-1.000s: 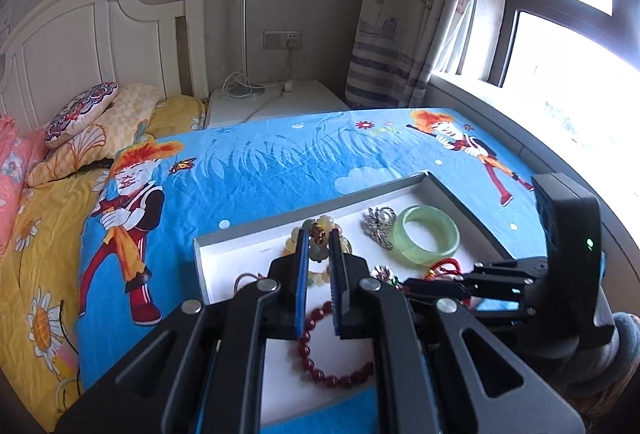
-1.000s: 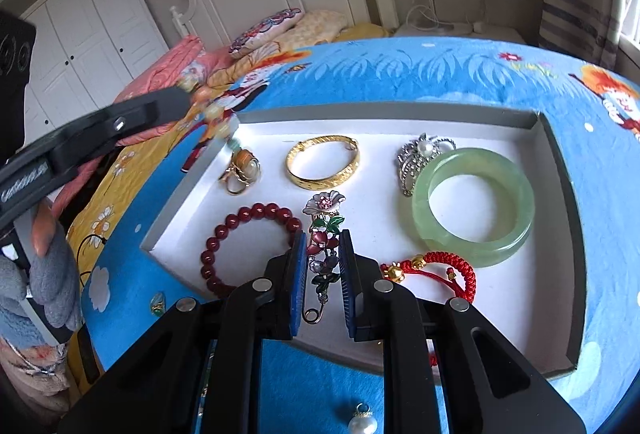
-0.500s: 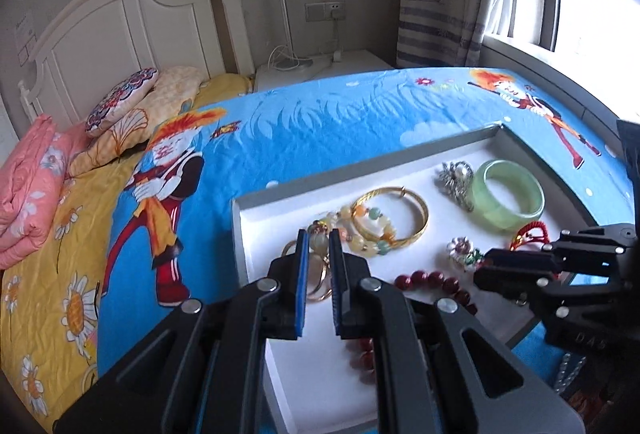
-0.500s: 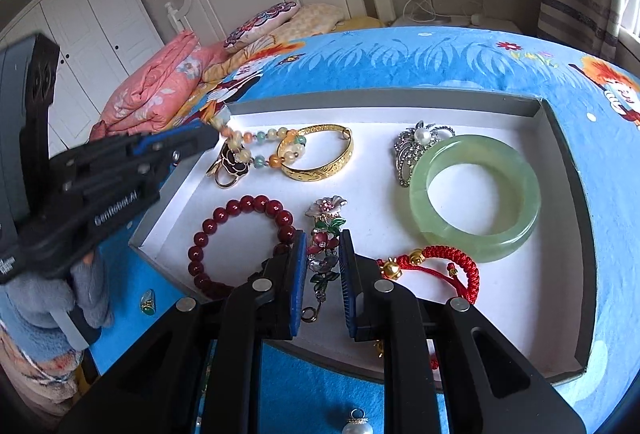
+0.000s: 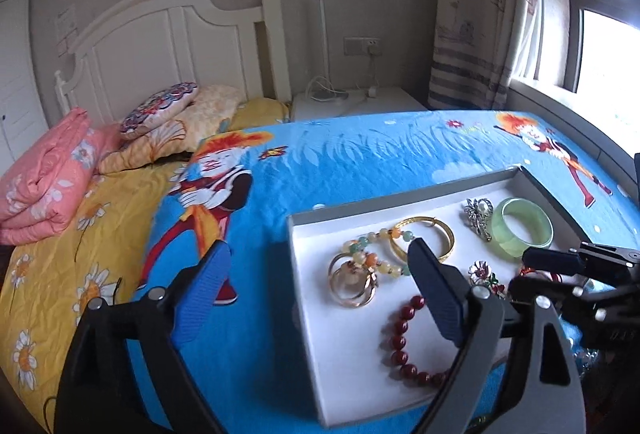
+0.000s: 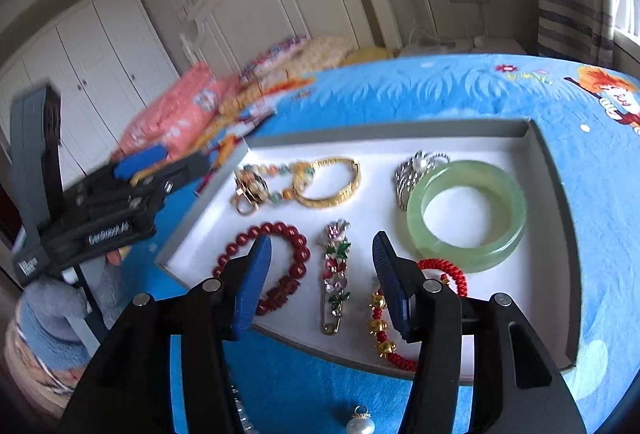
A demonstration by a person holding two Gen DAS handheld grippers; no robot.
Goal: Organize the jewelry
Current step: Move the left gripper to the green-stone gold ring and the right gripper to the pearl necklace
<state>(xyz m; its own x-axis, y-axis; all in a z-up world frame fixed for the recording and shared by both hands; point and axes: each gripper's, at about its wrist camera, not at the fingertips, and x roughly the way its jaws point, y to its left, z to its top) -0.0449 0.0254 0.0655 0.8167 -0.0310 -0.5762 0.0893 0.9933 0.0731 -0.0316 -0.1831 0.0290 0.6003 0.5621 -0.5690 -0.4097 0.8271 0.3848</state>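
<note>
A shallow white tray with a grey rim [image 6: 554, 169] [image 5: 316, 330] lies on the blue bedspread. In it lie a pastel bead bracelet [image 5: 370, 254] [image 6: 280, 179], a gold bangle [image 6: 332, 183], gold rings [image 5: 352, 280], a red bead bracelet [image 6: 280, 258], a flower brooch [image 6: 336, 266], a silver brooch [image 6: 416, 173], a green jade bangle [image 6: 466, 213] and a red cord bracelet [image 6: 400, 314]. My left gripper [image 5: 320, 298] is open and empty over the tray's left edge. My right gripper [image 6: 322, 274] is open and empty, with the flower brooch between its fingers.
A pearl pendant [image 6: 360, 424] and a pearl strand [image 6: 244, 418] lie on the bedspread in front of the tray. Pillows and a folded pink quilt [image 5: 52, 177] lie by the white headboard. A white nightstand [image 5: 352, 103] stands behind the bed, a window to the right.
My left gripper let go of the pastel bead bracelet, which now lies in the tray by the gold bangle, and drew back left. My right gripper opened and released the flower brooch.
</note>
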